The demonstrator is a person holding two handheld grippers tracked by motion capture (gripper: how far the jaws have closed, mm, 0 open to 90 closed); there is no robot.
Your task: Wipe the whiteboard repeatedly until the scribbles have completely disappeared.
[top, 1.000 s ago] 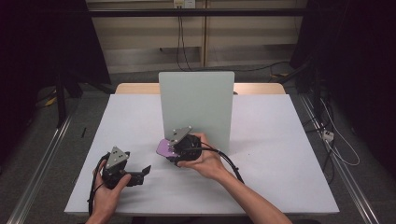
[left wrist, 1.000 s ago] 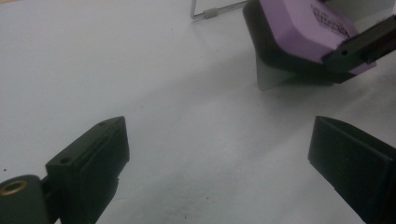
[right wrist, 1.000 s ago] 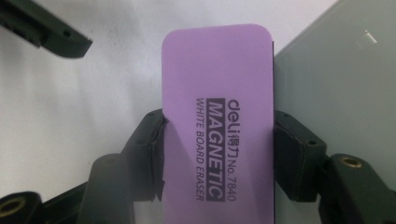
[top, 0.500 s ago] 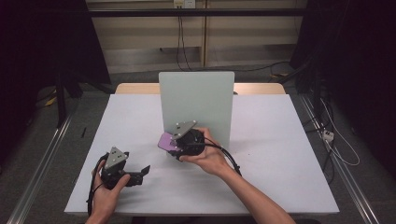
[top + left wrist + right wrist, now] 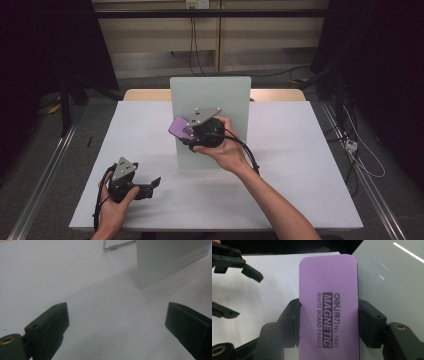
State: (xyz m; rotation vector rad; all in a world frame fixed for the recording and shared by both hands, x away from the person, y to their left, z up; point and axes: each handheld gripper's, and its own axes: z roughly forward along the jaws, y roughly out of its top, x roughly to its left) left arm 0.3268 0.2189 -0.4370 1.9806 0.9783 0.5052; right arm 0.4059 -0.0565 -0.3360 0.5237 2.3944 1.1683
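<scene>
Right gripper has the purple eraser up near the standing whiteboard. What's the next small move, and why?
Probably ease the right gripper forward until the purple magnetic whiteboard eraser meets the whiteboard. The eraser is clamped by both long edges and held off the table in front of the board; whether it touches yet cannot be told. The left gripper rests open, low and well clear.

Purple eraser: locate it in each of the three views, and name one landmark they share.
High view: the purple eraser is at centre, in the right gripper, before the upright white board.
Left gripper view: not in it.
Right gripper view: upright at centre, clamped between the two black jaws.
Shared landmark: the board, upper right in both gripper views.
</scene>
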